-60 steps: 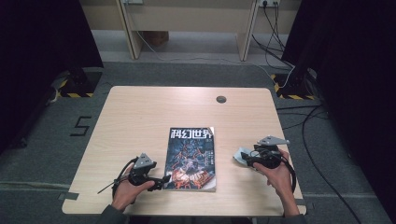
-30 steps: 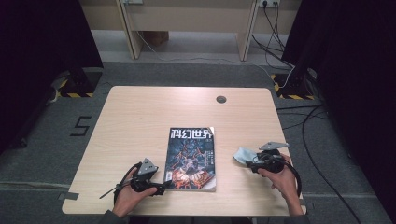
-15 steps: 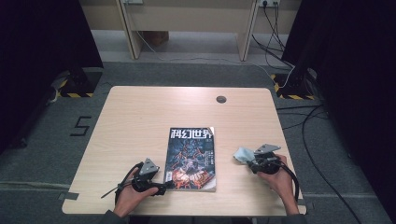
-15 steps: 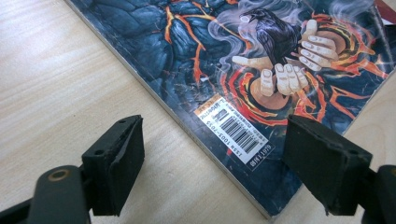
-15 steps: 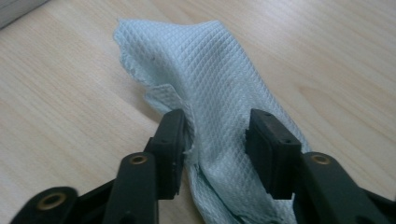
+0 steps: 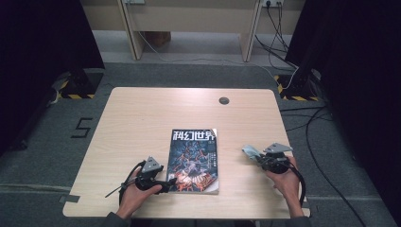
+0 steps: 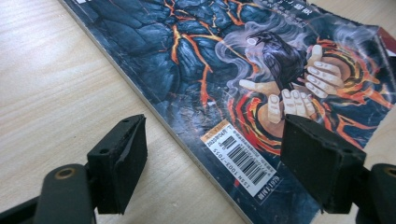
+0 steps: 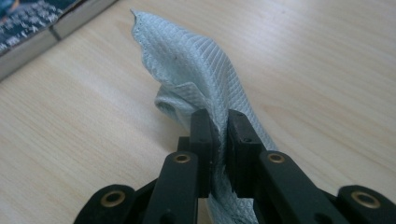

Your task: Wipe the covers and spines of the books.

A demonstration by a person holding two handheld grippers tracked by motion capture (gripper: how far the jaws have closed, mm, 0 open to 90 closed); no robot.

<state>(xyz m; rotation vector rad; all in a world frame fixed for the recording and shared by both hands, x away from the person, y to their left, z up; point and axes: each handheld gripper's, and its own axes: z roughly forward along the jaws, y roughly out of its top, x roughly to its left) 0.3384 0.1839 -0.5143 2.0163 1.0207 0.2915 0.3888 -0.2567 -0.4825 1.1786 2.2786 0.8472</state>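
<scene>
Pale grey-blue waffle-weave cloth [image 8: 196, 74], crumpled and standing up in a fold, at about 4 o'clock on the light wooden bench [image 6: 142, 118], just right of a glossy magazine [image 6: 195, 161] with a dark lava-and-raven cover. Pinched between the jaws of the right gripper [image 8: 218, 140], just closed tight on the fabric. Bare bench around the cloth at 12 and 3 o'clock; right edge and near edge both close by. Magazine spine [image 8: 51, 32] near at 10 o'clock in the right gripper view, apart from the cloth. Left gripper [image 7: 215, 158] at about 7 o'clock, jaws open, straddling the magazine's near-left corner by the barcode [image 7: 243, 158], pads not pressing.
</scene>
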